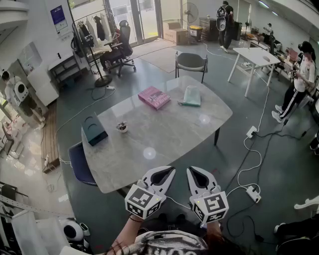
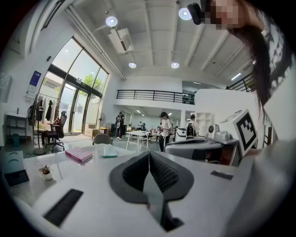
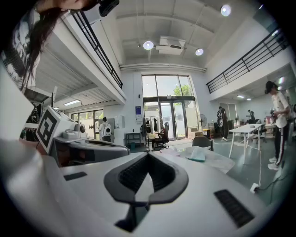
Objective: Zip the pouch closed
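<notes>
Hovering bottom-center, left gripper (image 1: 171, 171) and right gripper (image 1: 190, 170) were clenched empty; pouch (image 1: 191, 95) sat upper-center on the table (image 1: 164, 130).

A tall, bright hall with a smooth grey floor (image 1: 149, 69). A pale marble surface (image 1: 164, 139) stands mid-room, with a grey chair (image 1: 191, 62) at its far end and a blue chair (image 1: 79, 163) at its left. Beyond are glass doors (image 1: 139, 17), a clothes rack (image 1: 94, 30), a black office chair (image 1: 121, 47) and a fan (image 1: 189, 11). A white table (image 1: 254, 55) stands to the right, and cables (image 1: 249, 159) trail over the floor. Overhead, round ceiling lights (image 3: 148, 45) and a railed balcony (image 2: 155, 96).
</notes>
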`<state>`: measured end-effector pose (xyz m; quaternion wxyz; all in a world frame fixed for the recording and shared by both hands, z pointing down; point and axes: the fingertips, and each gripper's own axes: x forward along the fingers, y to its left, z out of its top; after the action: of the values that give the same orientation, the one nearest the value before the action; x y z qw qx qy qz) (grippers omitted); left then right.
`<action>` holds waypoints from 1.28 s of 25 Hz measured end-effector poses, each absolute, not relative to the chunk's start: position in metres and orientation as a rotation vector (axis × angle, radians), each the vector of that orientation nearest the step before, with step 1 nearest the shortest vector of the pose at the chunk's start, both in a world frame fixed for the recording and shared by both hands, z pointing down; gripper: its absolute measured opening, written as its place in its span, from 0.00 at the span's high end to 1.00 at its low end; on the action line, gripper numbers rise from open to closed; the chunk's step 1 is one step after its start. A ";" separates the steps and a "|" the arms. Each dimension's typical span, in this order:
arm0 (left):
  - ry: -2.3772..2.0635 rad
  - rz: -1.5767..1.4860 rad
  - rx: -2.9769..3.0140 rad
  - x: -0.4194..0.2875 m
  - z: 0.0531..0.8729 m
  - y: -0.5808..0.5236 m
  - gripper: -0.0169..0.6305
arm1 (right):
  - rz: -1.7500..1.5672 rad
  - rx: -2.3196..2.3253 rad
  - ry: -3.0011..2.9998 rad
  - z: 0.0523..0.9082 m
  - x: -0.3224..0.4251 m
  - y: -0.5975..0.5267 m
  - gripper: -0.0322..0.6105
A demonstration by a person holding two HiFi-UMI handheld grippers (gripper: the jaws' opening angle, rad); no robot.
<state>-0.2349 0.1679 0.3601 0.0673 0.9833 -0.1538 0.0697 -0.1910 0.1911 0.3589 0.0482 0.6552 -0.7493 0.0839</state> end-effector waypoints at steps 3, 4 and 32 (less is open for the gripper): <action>-0.469 0.218 2.962 -0.229 0.362 0.167 0.95 | 0.266 1.996 -2.286 0.360 -0.184 0.192 0.95; -0.471 0.221 2.960 -0.227 0.363 0.167 0.95 | 0.270 1.995 -2.286 0.360 -0.182 0.192 0.95; -0.529 0.297 2.960 -0.185 0.386 0.193 0.95 | 0.233 1.936 -2.309 0.385 -0.140 0.220 0.95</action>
<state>-0.1847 0.1932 0.3859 0.0601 0.9779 -0.1747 0.0980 -0.1400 0.2197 0.3846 0.0597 0.6396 -0.7625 0.0770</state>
